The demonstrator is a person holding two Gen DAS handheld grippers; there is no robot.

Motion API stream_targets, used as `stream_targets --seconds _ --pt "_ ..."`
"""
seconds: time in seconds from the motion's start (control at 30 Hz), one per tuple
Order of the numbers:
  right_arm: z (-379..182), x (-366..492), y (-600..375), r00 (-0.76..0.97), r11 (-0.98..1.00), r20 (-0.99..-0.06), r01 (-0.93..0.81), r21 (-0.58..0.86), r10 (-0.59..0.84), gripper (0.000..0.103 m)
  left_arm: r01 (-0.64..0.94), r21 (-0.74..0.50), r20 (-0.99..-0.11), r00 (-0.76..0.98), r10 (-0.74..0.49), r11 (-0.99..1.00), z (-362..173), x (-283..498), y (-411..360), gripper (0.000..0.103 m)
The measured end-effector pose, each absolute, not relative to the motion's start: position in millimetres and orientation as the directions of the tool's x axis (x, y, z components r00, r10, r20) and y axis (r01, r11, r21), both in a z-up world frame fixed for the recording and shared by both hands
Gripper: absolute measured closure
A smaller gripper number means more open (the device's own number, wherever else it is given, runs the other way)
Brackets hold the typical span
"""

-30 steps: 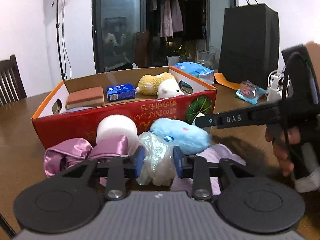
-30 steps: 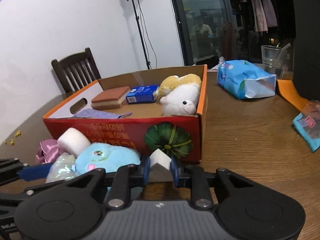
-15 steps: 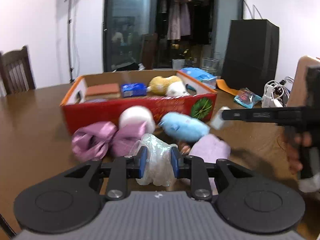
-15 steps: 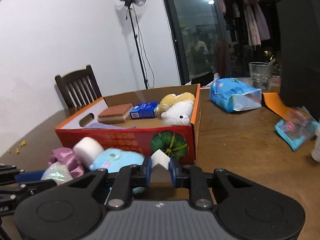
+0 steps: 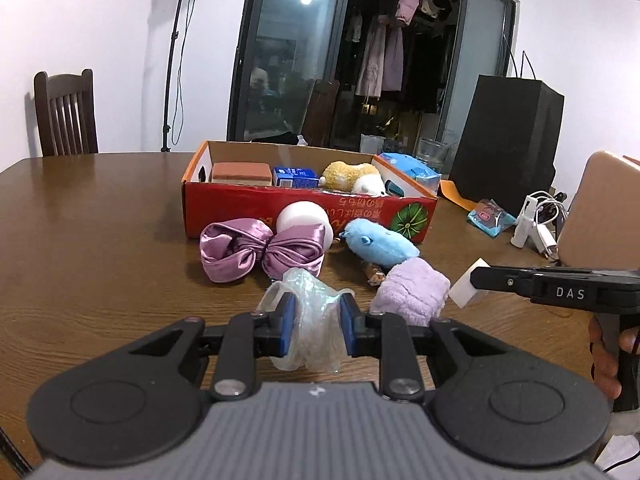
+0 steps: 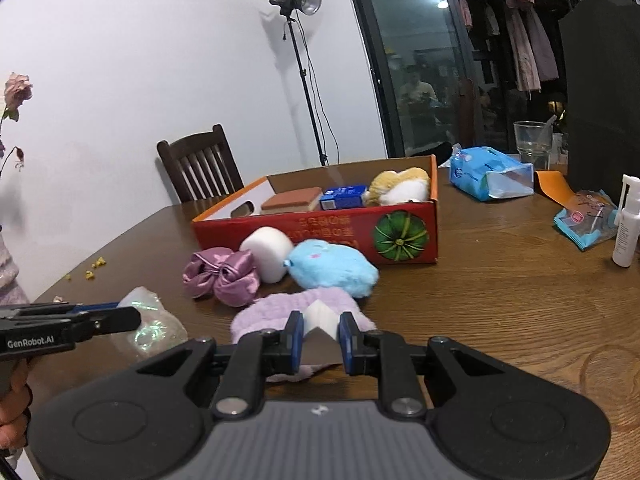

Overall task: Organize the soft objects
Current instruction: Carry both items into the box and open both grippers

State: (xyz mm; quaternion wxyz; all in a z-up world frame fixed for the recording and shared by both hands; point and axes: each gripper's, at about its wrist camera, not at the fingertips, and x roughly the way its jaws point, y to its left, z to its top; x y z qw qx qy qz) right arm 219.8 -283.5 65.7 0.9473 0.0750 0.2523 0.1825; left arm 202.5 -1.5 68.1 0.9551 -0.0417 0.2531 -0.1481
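My left gripper (image 5: 316,318) is shut on a clear crinkled plastic bag (image 5: 314,320), held above the table. My right gripper (image 6: 319,338) is shut on a white foam block (image 6: 320,316); the block also shows in the left wrist view (image 5: 464,289). In front of both stands a red cardboard box (image 5: 304,208) holding a brown sponge (image 5: 241,172), a blue carton (image 5: 294,176) and a yellow-white plush (image 5: 354,178). Before the box lie a purple satin bow (image 5: 256,248), a white foam roll (image 5: 306,218), a blue plush (image 5: 378,242) and a lilac fuzzy cloth (image 5: 412,290).
A wooden chair (image 5: 66,114) stands at the far left of the brown table (image 5: 100,240). A blue tissue pack (image 6: 488,172), a glass (image 6: 532,140), a snack packet (image 6: 586,220), a white bottle (image 6: 626,220) and a black bag (image 5: 508,140) stand at the right.
Both grippers have drawn back and up from the box, keeping the plastic bag and the foam block. The pile of soft things now lies farther ahead.
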Motion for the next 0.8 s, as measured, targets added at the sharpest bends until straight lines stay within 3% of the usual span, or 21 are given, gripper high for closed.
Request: stream_targets --seconds 0.2,0.3,0.47,0.63,0.8 --pt "85.7 245.6 -271.0 0.794 0.899 -0.424 -0.368 0.237 0.437 0.084 0.339 -0.204 -0.372 0.841 -0.393 0.918 114.5 252.6 18.6 0.079" --pt "103.7 283.7 -259.5 0.782 0.888 -0.420 -0.407 0.216 0.460 0.084 0.358 -0.140 -0.368 0.847 -0.384 0.923 137.1 310.9 22.2 0.078" --pt "128.3 396.5 -238.3 0.696 0.827 -0.450 -0.439 0.351 0.560 0.084 0.339 -0.063 -0.470 0.819 -0.328 0.938 143.9 438.7 16.7 0.078" --pt "105.7 523.0 -219.8 0.571 0.759 -0.535 -0.274 0.591 0.622 0.083 0.291 -0.026 -0.638 0.732 -0.240 0.956 98.9 538.1 11.3 0.078" --pt "81.3 569.7 -190.3 0.531 0.810 -0.632 -0.207 0.549 0.565 0.078 0.337 0.045 -0.696 0.686 -0.212 0.940 59.9 547.0 6.2 0.071"
